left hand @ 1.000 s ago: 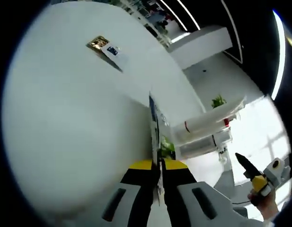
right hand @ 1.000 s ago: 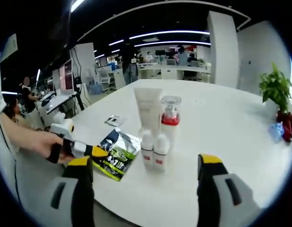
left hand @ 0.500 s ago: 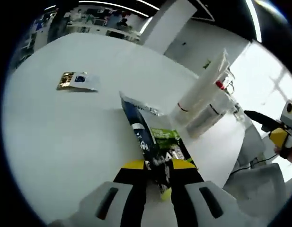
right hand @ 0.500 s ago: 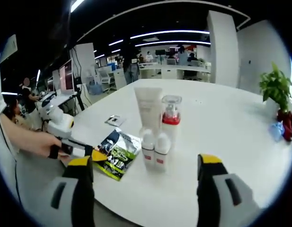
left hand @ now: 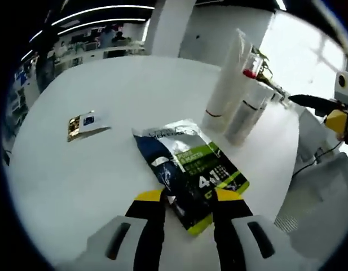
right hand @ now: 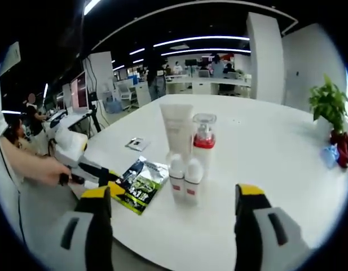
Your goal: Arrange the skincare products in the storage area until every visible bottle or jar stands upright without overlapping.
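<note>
A dark blue and green sachet (left hand: 188,166) lies flat on the white table (left hand: 106,186), its near corner between the parted jaws of my left gripper (left hand: 188,196), which is open. Beyond it stand a white tube (left hand: 224,84) and small white bottles (left hand: 247,110), all upright. In the right gripper view the tube (right hand: 176,130), a clear bottle with a red collar (right hand: 202,141) and two small red-banded bottles (right hand: 183,179) form a tight upright cluster. The sachet (right hand: 137,185) lies to their left, with the left gripper (right hand: 103,176) at its edge. My right gripper (right hand: 172,192) hangs open in front of the cluster, holding nothing.
A small gold and blue packet (left hand: 86,124) lies flat farther out on the table, also seen as the packet (right hand: 135,144). A potted plant (right hand: 330,107) and a blue object (right hand: 330,157) sit at the far right. A person's hand (right hand: 38,166) holds the left gripper. The table's rounded edge is near.
The left gripper turned the sachet from edge-on to flat on the table, and its jaws have spread apart off it. The right gripper has stayed still.
</note>
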The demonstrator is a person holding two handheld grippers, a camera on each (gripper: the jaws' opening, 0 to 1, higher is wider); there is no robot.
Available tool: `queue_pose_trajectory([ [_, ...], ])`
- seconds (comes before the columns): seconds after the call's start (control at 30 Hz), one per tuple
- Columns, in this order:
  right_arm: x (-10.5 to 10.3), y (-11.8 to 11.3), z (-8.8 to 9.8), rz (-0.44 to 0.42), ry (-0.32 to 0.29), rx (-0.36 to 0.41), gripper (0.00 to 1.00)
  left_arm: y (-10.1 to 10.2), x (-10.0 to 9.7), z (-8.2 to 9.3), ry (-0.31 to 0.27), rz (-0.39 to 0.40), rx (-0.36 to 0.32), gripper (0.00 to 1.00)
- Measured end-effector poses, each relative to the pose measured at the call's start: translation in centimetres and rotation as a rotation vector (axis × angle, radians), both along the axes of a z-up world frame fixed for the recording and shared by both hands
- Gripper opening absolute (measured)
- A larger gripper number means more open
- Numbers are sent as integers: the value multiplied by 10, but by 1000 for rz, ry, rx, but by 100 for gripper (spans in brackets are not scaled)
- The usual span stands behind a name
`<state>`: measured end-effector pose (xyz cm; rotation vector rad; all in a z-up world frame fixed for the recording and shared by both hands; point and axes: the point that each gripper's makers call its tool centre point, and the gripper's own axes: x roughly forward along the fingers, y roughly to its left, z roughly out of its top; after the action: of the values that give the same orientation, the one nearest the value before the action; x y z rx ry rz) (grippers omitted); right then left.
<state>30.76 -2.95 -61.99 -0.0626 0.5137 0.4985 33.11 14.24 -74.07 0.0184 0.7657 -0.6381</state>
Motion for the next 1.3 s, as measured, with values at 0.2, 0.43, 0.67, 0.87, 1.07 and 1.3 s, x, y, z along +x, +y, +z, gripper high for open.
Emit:
queue_pose_trajectory([
  [0.2,-1,-2,-1,-6,1,2,91,-9,13,14,-88,-145,82,40],
  [0.43,-2,-7,-2,-18,4,2,92,-27,16,8,-85,-261,135,53],
  [0.67,-2,-12,-3,-31,7,-1,92,-29,6,-7,-24,-297,158,65],
  [0.87,-2,-13,-5,-34,10,-3,91,-29,10,-9,-49,-296,184,65],
  [1.07,-2,-13,-5,-37,11,0,91,-31,15,-9,-50,-282,203,65],
  [1.3,-2,-14,-5,-38,12,1,91,-32,16,-9,-46,-250,212,65],
])
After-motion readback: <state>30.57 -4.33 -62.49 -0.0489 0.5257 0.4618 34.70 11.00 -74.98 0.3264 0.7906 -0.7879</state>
